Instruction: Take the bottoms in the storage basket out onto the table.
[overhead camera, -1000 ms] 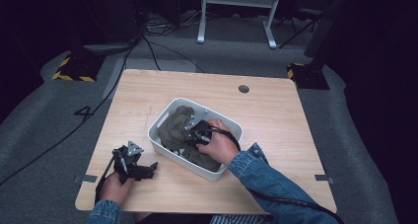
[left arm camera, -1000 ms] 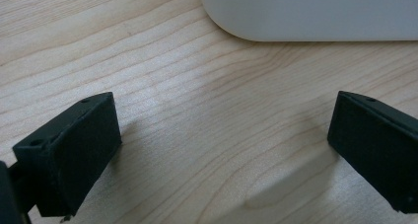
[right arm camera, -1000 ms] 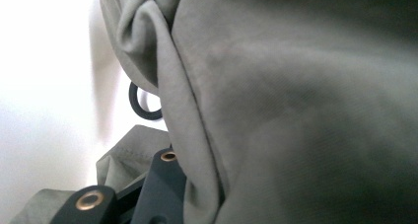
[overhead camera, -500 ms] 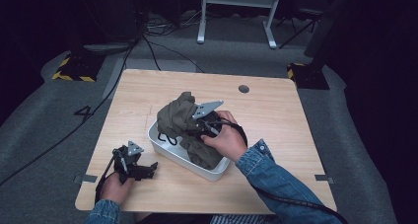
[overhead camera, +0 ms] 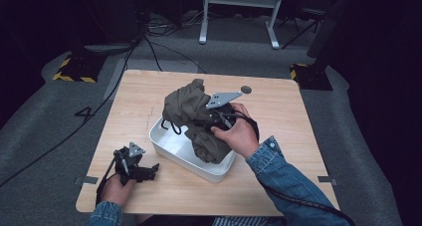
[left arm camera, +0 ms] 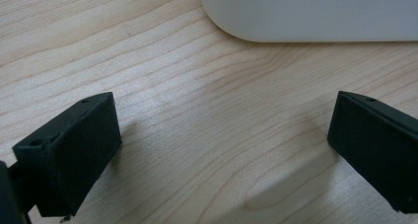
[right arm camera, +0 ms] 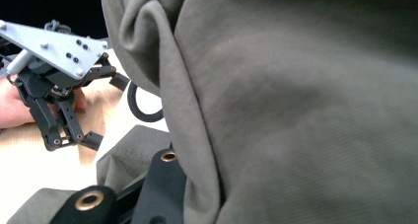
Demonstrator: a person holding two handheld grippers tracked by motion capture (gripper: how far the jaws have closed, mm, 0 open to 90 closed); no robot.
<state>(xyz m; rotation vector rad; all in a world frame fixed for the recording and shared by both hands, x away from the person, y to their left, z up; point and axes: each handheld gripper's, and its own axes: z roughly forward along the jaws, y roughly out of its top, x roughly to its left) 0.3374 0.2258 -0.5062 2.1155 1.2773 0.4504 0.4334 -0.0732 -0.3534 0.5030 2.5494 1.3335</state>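
Observation:
An olive-green garment (overhead camera: 191, 109) hangs bunched above a white bin (overhead camera: 174, 146) at the middle of the wooden table, its lower end still inside the bin. My right gripper (overhead camera: 211, 117) is shut on the garment, with its fingertips buried in the folds. In the right gripper view the olive cloth (right arm camera: 296, 110) is close up, with a black patch carrying brass eyelets (right arm camera: 148, 184) and a black cord loop (right arm camera: 143, 113). My left gripper (overhead camera: 149, 170) rests on the table at the front left, open, with bare wood between its jaws (left arm camera: 222, 150). The bin's wall (left arm camera: 305, 12) lies just ahead of it.
A small dark disc (overhead camera: 245, 89) lies near the table's far edge. Tape marks (overhead camera: 88, 179) sit at the left and right table edges. Cables and a white metal frame (overhead camera: 239, 17) are on the floor behind the table.
My right gripper has lifted the olive garment up out of the bin, from lying inside it to hanging above it. The left gripper has stayed where it was.

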